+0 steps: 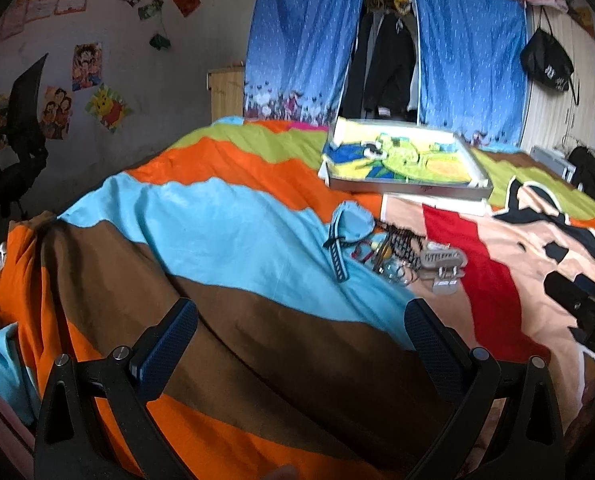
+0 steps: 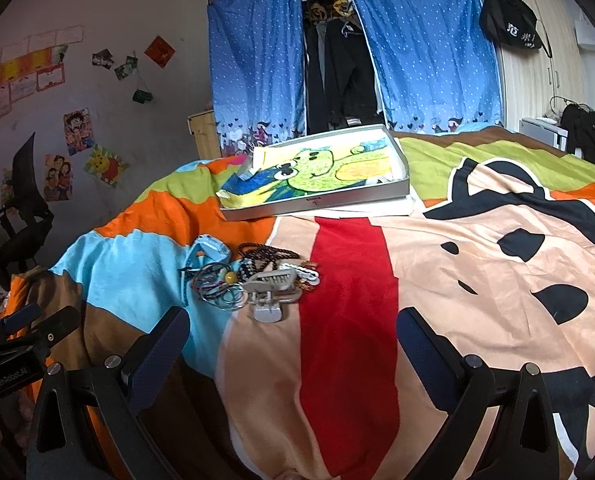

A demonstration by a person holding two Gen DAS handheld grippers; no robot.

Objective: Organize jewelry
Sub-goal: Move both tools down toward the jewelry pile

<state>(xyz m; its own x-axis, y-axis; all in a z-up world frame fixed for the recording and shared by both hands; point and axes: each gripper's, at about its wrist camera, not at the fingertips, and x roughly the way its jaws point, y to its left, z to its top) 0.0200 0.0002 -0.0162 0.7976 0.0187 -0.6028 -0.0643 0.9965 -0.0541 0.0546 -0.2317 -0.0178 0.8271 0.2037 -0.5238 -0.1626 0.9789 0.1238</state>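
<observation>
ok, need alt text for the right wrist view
The open right gripper hovers over a colourful patchwork bedspread, facing a small tangled pile of bead strands, cords and grey claw hair clips. Behind the pile lies a shallow white box lined with a cartoon-print cloth, with blue dotted curtains beyond.

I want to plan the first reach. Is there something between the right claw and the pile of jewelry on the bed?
Nothing visible blocks it. The right claw is open above the bedspread, and only bare cloth lies between it and the jewelry pile. The shallow tray sits farther back, behind the pile.
</observation>
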